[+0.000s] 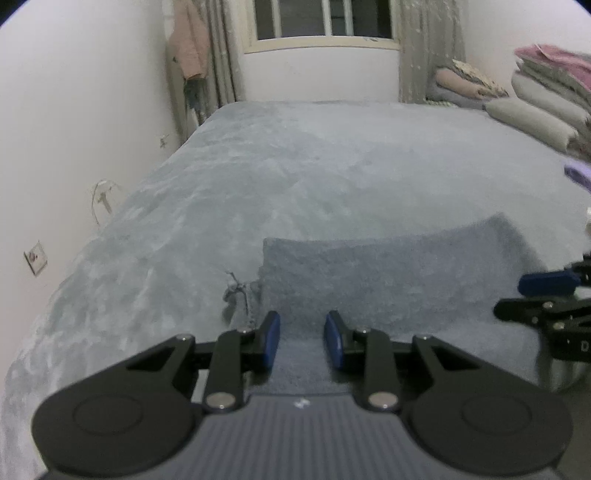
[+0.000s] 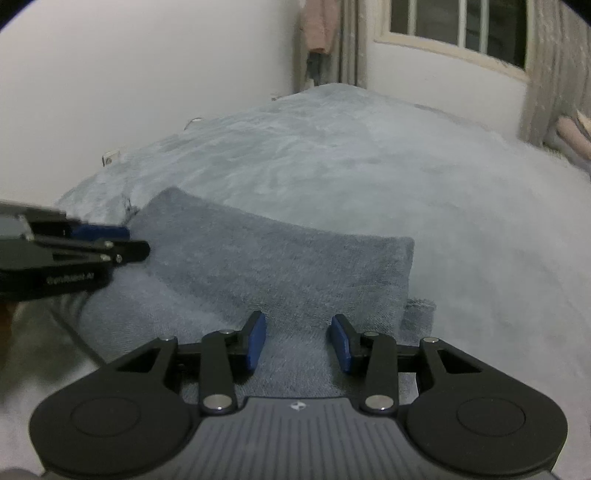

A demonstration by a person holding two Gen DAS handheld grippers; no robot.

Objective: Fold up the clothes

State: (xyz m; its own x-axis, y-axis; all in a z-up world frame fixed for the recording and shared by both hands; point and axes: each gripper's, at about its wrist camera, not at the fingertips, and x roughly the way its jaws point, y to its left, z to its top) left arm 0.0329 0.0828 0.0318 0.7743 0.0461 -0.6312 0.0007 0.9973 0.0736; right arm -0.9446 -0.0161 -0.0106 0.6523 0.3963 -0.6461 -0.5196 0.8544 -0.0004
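A blue-grey folded garment (image 1: 399,280) lies flat on the pale blue bed cover (image 1: 295,166), near the bed's front edge. My left gripper (image 1: 301,334) hovers open over its near left part, nothing between the blue pads. In the right wrist view the same garment (image 2: 280,266) spreads ahead, and my right gripper (image 2: 298,332) stands open above its near edge. The left gripper (image 2: 110,240) shows at the left of that view, over the garment's left corner. The right gripper (image 1: 546,291) enters the left wrist view from the right edge.
Stacks of folded clothes and blankets (image 1: 546,99) sit at the bed's far right. A wall (image 1: 74,129) runs along the left side with a socket (image 1: 36,257). A window (image 1: 321,22) with curtains is at the back. A loose thread (image 1: 236,291) lies by the garment's left edge.
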